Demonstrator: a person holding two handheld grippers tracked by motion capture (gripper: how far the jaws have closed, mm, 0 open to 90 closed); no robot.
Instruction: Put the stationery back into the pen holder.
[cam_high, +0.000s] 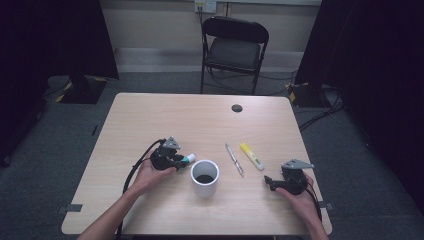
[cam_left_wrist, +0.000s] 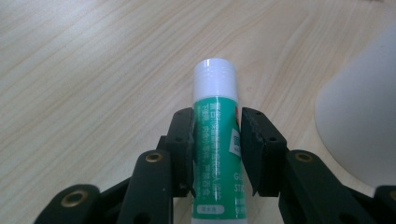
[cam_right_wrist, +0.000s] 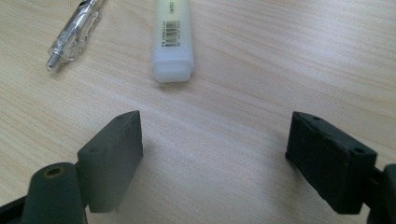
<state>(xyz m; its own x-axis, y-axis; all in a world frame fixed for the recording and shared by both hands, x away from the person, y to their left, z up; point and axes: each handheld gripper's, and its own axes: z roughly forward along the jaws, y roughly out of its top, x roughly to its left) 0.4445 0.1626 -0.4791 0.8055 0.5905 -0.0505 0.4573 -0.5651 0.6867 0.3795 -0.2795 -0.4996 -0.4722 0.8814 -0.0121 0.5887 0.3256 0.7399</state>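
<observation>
The glue stick (cam_left_wrist: 215, 140), green-labelled with a white cap, was clenched between the two black jaws of the left gripper (cam_left_wrist: 216, 142). The cap end projected past the jaw tips over the bare table (cam_left_wrist: 84, 70). In the high view the glue stick (cam_high: 188, 158) showed as a short green and white tip sticking out of the left gripper (cam_high: 176, 159) toward the white mug (cam_high: 204, 178), just beside the mug's rim on its left. The person's left hand (cam_high: 150, 172) held that gripper low over the table (cam_high: 150, 115).

The mug stood upright near the front middle of the table, dark inside. In the left gripper view its white wall (cam_left_wrist: 359, 121) filled the right edge, close to the held stick but apart from it.

To the mug's right lay a clear pen (cam_high: 234, 159) and a yellow highlighter (cam_high: 251, 156), side by side and not touching, both flat on the wood.

The right gripper (cam_high: 271, 182) rested at the front right in the right hand (cam_high: 300, 197). Its jaws were released, spread wide with nothing between them, right gripper (cam_right_wrist: 215, 158) aimed at the highlighter (cam_right_wrist: 173, 39) and pen (cam_right_wrist: 74, 35) ahead.

A black folding chair (cam_high: 234, 47) stood beyond the far edge of the table.
</observation>
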